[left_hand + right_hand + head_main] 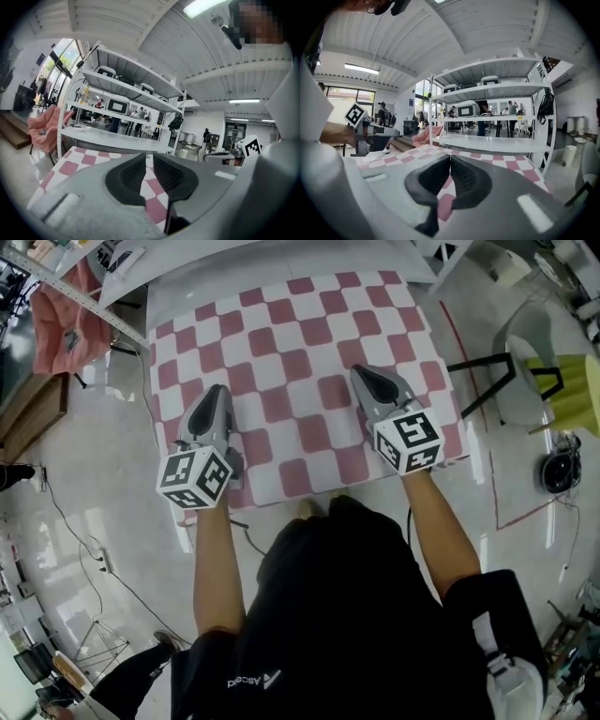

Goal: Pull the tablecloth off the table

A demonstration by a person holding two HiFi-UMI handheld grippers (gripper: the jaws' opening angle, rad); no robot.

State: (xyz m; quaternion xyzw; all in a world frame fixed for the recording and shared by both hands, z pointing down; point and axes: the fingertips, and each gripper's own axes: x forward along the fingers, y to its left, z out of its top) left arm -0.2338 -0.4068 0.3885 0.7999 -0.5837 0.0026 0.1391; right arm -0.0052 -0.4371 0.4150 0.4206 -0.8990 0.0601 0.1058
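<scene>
A pink-and-white checked tablecloth [291,362] covers the table in the head view, with its near edge hanging just in front of the person. My left gripper [218,392] hovers over the cloth's near left part and my right gripper [362,373] over its near right part, both pointing away from the person. In the left gripper view my left gripper [149,161] is all but closed, with only a thin slit and nothing in it. The pads of my right gripper [449,161] meet at the tips, also empty. The cloth [70,166] [506,164] lies below both.
Beyond the table stands a white shelving unit [122,89] with a low white shelf [497,143]. A pink garment [61,315] hangs at the left. At the right are a chair [530,352], a black frame [487,381] and a round black device [560,470]. Cables [75,531] run over the floor.
</scene>
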